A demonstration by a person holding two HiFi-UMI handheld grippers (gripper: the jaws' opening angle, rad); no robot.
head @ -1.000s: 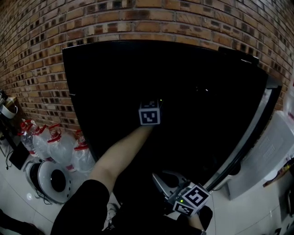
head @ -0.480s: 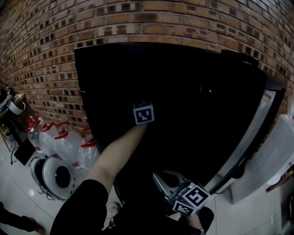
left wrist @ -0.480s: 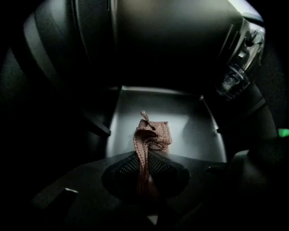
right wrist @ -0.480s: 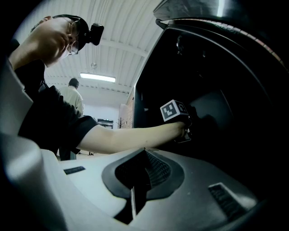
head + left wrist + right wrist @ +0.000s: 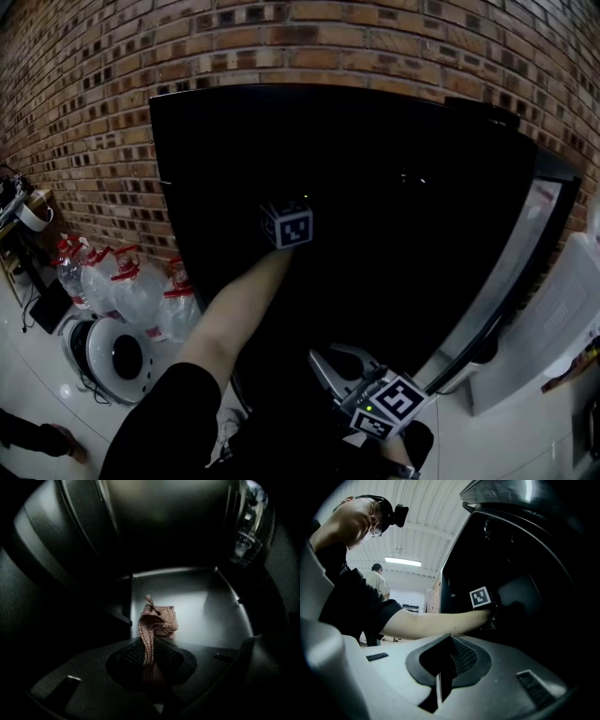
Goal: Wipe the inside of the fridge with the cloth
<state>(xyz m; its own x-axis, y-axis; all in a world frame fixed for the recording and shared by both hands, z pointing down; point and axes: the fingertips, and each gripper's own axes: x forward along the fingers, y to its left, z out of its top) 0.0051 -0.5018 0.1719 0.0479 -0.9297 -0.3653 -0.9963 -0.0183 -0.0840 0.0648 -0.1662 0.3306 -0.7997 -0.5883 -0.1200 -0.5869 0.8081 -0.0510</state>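
The black fridge [image 5: 394, 187] stands open, and its inside is dark in the head view. My left gripper [image 5: 288, 225] reaches deep into it at arm's length; only its marker cube shows there. In the left gripper view the left gripper [image 5: 149, 656] is shut on a pinkish patterned cloth [image 5: 158, 620]. The cloth's bunched end rests on the pale floor of a fridge compartment [image 5: 201, 606]. My right gripper [image 5: 330, 362] hangs low outside the fridge, near my body. In the right gripper view the right gripper [image 5: 446, 656] is shut with nothing in it, and the left gripper [image 5: 487, 606] shows beyond it.
A brick wall [image 5: 309, 42] stands behind the fridge. Several large water bottles [image 5: 131, 291] and a round white appliance [image 5: 108, 356] sit on the tiled floor at left. The fridge door [image 5: 511, 272] and a white box [image 5: 553, 319] are at right. Another person [image 5: 377, 581] stands far behind.
The left gripper's cube has shifted leftward inside the fridge, still holding the cloth. The head view has swung slightly. The right gripper has stayed put.
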